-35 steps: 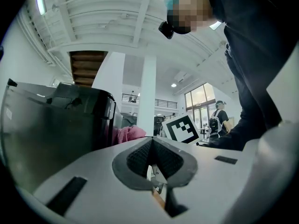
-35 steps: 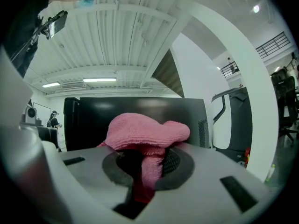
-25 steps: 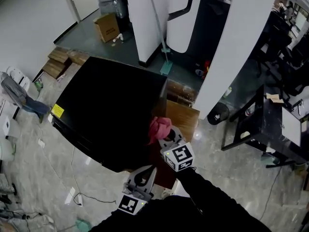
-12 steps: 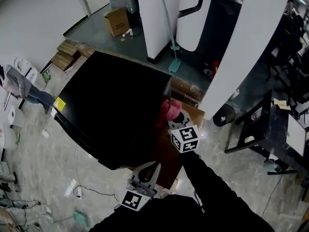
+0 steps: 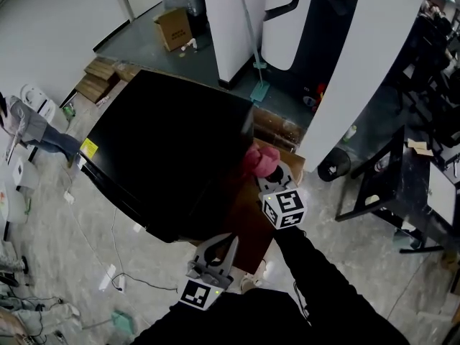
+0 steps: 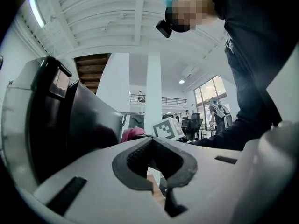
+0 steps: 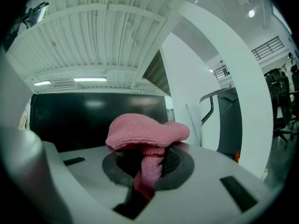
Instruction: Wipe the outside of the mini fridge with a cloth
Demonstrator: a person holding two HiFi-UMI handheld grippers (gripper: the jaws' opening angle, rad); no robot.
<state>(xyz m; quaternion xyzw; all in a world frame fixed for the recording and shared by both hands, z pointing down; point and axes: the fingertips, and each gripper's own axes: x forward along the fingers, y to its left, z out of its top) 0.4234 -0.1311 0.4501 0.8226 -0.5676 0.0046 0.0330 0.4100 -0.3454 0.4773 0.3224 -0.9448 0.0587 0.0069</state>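
While pinching pink cloth (image 5: 259, 159) in right gripper (image 5: 266, 169), slid it further along right edge of black mini fridge (image 5: 165, 164) toward far corner since a second ago. Means stroke mid-run, probably plenty left to wipe. Keeps left gripper (image 5: 228, 241) pressed together, empty, near body.

Right gripper (image 5: 270, 175) is out front with the pink cloth (image 5: 259, 159) bunched at its jaws, right at the right edge of the black mini fridge (image 5: 165, 149). Left gripper (image 5: 220, 250) hangs nearer, jaws pointing toward the fridge. Cardboard box (image 5: 175, 27) sits far back.
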